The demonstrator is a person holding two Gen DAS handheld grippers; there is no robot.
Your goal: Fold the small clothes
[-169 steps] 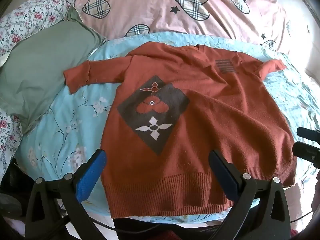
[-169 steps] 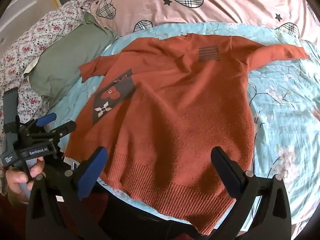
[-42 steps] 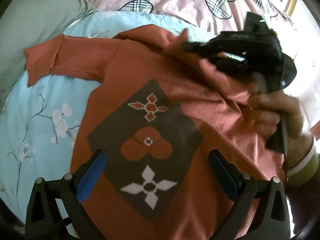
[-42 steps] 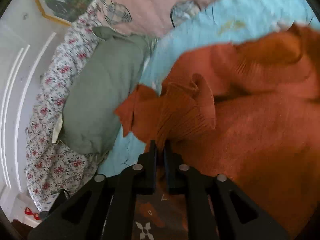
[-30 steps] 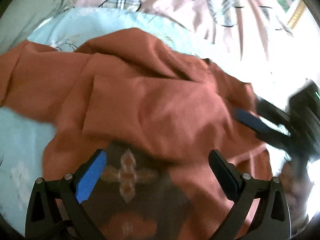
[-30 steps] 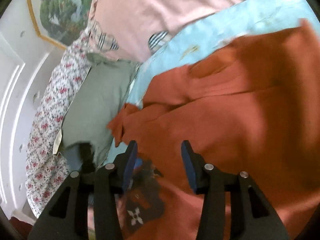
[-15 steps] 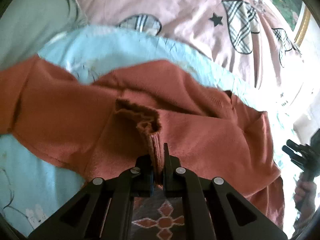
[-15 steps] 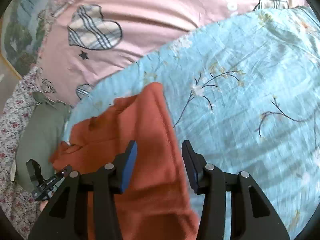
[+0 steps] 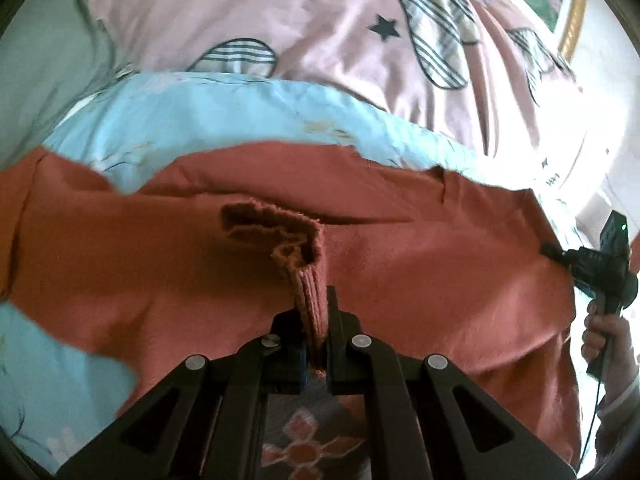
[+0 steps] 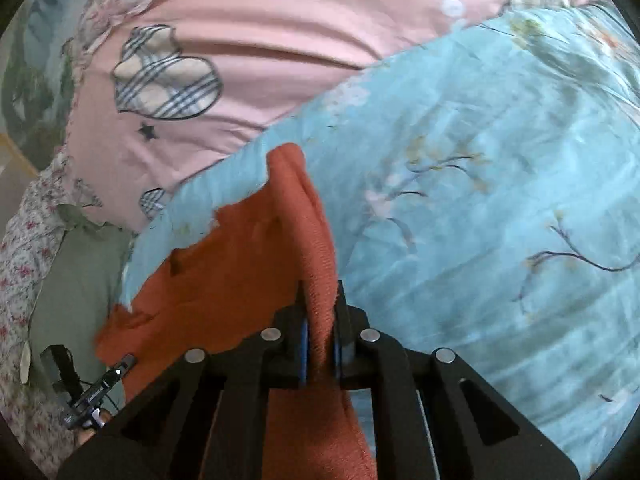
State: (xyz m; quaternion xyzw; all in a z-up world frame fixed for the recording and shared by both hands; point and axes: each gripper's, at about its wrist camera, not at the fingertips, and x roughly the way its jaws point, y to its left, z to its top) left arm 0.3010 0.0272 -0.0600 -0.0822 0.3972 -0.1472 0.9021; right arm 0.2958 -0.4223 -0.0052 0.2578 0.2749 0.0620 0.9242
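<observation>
On the blue bedspread, both grippers pinch the sweater, hiding its pattern.

Blue floral sheet, pink quilt

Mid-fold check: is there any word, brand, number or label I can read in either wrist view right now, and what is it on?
No readable text in either view.
Small pale marks on the other gripper's body in the right wrist view: too small and blurred to read.
Rust-red sweater: only a knitted flower motif, no lettering.
Pink duvet: plaid hearts and stars, no words.
Blue floral sheet: branch print only.
</observation>
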